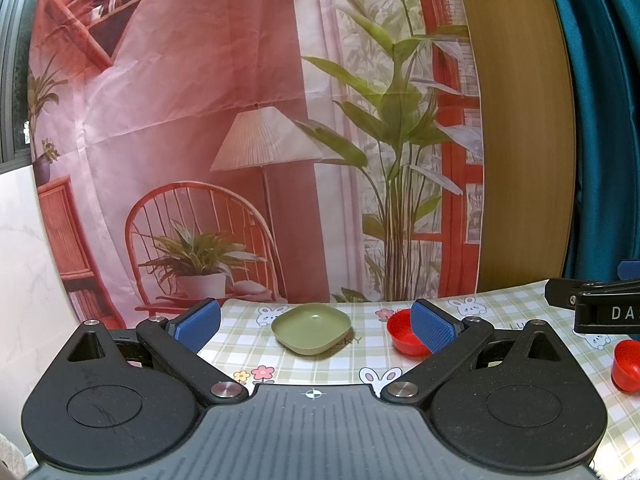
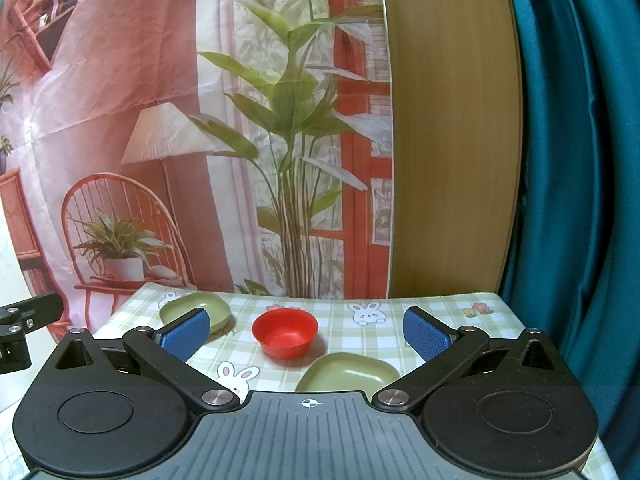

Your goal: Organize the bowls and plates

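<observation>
In the left wrist view a green square plate (image 1: 311,329) lies on the checked tablecloth, ahead of my open, empty left gripper (image 1: 316,326). A red bowl (image 1: 406,333) sits behind its right finger, and a second red bowl (image 1: 627,365) is at the right edge. In the right wrist view my right gripper (image 2: 306,334) is open and empty above the table. A red bowl (image 2: 285,332) sits between its fingers further ahead. One green plate (image 2: 348,373) lies close in front, another green plate (image 2: 200,309) at the far left, partly behind the left finger.
The table (image 2: 440,320) has a green checked cloth with rabbit prints. A printed backdrop (image 1: 240,120) hangs behind it, with a wooden panel (image 2: 448,140) and teal curtain (image 2: 580,160) to the right. The right gripper's body (image 1: 600,308) shows at the left view's right edge.
</observation>
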The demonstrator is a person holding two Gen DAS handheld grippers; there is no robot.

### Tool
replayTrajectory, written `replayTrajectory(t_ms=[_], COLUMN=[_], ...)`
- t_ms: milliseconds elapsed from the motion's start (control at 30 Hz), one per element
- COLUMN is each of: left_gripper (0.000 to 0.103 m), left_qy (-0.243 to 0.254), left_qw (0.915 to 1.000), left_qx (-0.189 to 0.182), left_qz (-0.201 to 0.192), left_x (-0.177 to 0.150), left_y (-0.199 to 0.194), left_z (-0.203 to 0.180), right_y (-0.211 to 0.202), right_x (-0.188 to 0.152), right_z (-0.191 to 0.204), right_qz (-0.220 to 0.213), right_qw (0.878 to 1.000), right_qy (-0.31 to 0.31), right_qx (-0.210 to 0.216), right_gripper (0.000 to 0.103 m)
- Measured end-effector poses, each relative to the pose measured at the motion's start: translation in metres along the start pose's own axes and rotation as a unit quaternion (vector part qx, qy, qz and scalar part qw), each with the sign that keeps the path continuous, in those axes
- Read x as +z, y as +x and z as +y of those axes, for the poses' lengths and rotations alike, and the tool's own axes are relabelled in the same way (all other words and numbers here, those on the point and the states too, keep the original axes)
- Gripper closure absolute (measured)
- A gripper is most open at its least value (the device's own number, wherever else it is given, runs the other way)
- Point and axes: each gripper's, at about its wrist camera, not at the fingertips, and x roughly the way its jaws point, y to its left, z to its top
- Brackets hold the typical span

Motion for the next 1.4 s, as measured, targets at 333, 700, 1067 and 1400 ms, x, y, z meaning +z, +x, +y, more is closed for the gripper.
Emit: replayTrajectory(t_ms=[333, 700, 1067, 1400], left_gripper=[0.001, 0.001, 0.001, 0.003], left_qy=[0.000, -0.003, -0.020, -0.033], left_qw=[1.0000, 0.9999, 0.9992, 0.9961], left_qx=[0.000, -0.003, 0.014, 0.055], left_qz=[0.001, 0.014, 0.033, 0.061], left_x=[-0.001, 0.001, 0.014, 0.015], left_y=[0.000, 0.004, 0.046, 0.090], left_z=[0.000, 0.003, 0.046, 0.106], right_y=[0.000, 0.002, 0.032, 0.067], right_x=[0.000, 0.000, -0.003, -0.002], right_z=[0.000, -0.001, -0.012, 0.016], right_qz=[0.000, 0.000, 0.008, 0.015], right_qw=[1.000, 1.000, 1.000, 0.999], right_qy=[0.000, 0.001, 0.008, -0.003], right_qx=[0.000, 0.001, 0.006, 0.035], right_gripper=[0.000, 0.000, 0.000, 0.001])
